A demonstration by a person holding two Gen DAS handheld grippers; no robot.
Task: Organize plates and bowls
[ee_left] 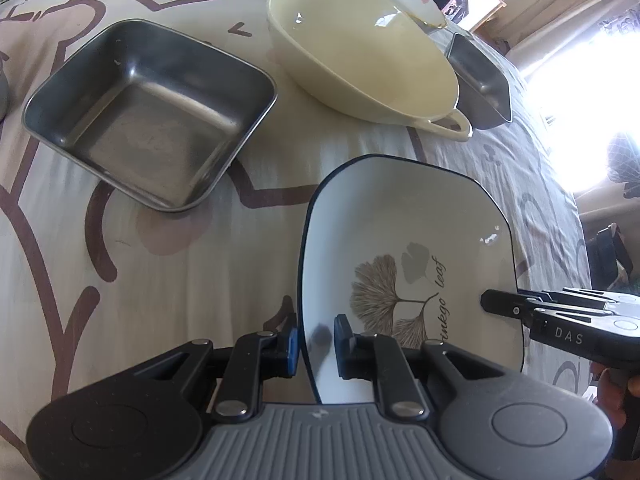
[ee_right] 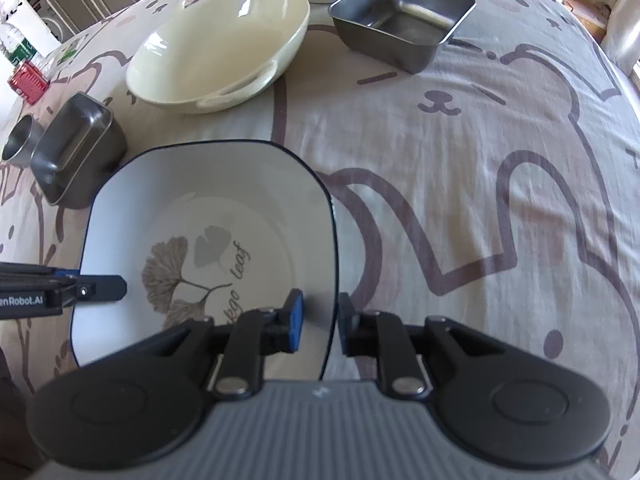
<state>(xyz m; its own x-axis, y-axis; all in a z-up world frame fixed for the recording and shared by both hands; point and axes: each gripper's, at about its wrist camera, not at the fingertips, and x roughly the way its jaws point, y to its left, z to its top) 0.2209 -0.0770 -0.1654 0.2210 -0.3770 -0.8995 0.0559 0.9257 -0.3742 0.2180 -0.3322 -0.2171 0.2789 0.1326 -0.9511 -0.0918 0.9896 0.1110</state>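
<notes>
Straddling the left rim of the square white plate (ee_left: 408,248), my left tongs (ee_left: 316,346) have one blue-padded finger outside the dark edge and one inside, over the white. There looks to be a sliver of space at the inner pad, so I cannot tell whether they truly pinch the rim. The plate, with its leaf print, sits low on the patterned cloth (ee_left: 160,280), in front of a square steel tray (ee_left: 152,112) and a cream two-handled bowl (ee_left: 360,56). My right tongs (ee_right: 320,320) straddle the opposite, right rim the same way, narrow, one finger on each side; grip again uncertain. Both tongs tilt steeply downward, facing each other across the plate. A second steel tray (ee_right: 404,20) lies farther right.
</notes>
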